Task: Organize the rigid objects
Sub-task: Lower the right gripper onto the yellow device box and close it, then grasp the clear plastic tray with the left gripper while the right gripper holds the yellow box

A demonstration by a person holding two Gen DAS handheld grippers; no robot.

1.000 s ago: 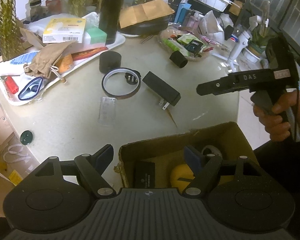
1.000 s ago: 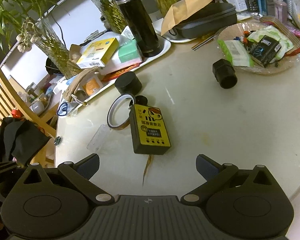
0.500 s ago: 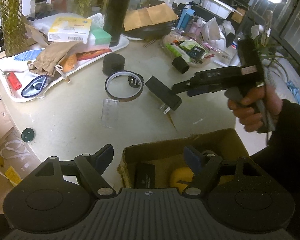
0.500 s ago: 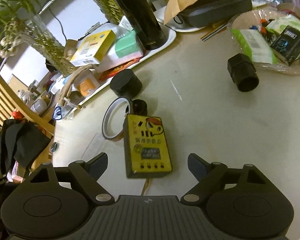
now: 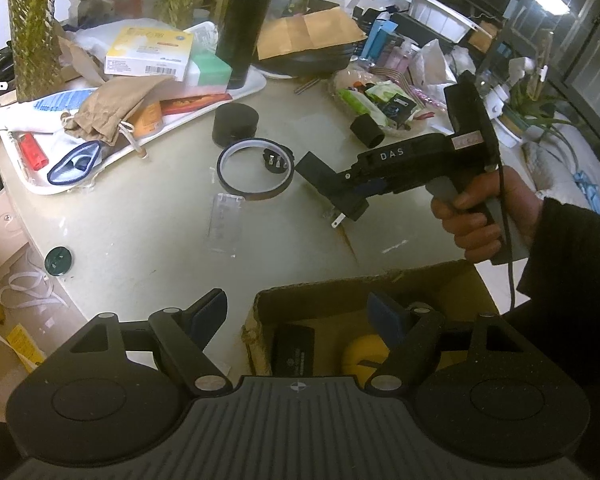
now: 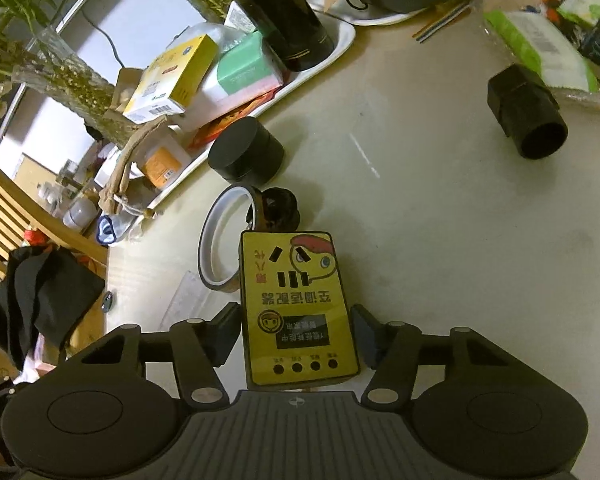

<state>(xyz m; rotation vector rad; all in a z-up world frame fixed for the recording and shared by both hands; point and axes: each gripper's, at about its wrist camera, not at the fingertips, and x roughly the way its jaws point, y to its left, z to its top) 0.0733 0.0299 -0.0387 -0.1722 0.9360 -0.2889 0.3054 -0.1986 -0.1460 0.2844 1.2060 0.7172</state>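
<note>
So everything's spread around the tape ring (image 6: pixel 230 240) on the surface (image 6: pixel 440 220): adapter box (image 6: pixel 296 308) just right of it, touching, between the right tongs (image 6: pixel 296 334). Small plug (image 6: pixel 278 210) sits at the ring's far edge, round tin (image 6: pixel 246 156) behind that, tray (image 6: pixel 332 50) farther back, cardboard box (image 5: pixel 440 284) nearer the camera.

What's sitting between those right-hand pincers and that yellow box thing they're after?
Nothing visible. The right gripper already straddles the yellow adapter, its jaws having just been closing, with a small gap on the right side. The tape ring lies just beyond the adapter, not in the way.
</note>
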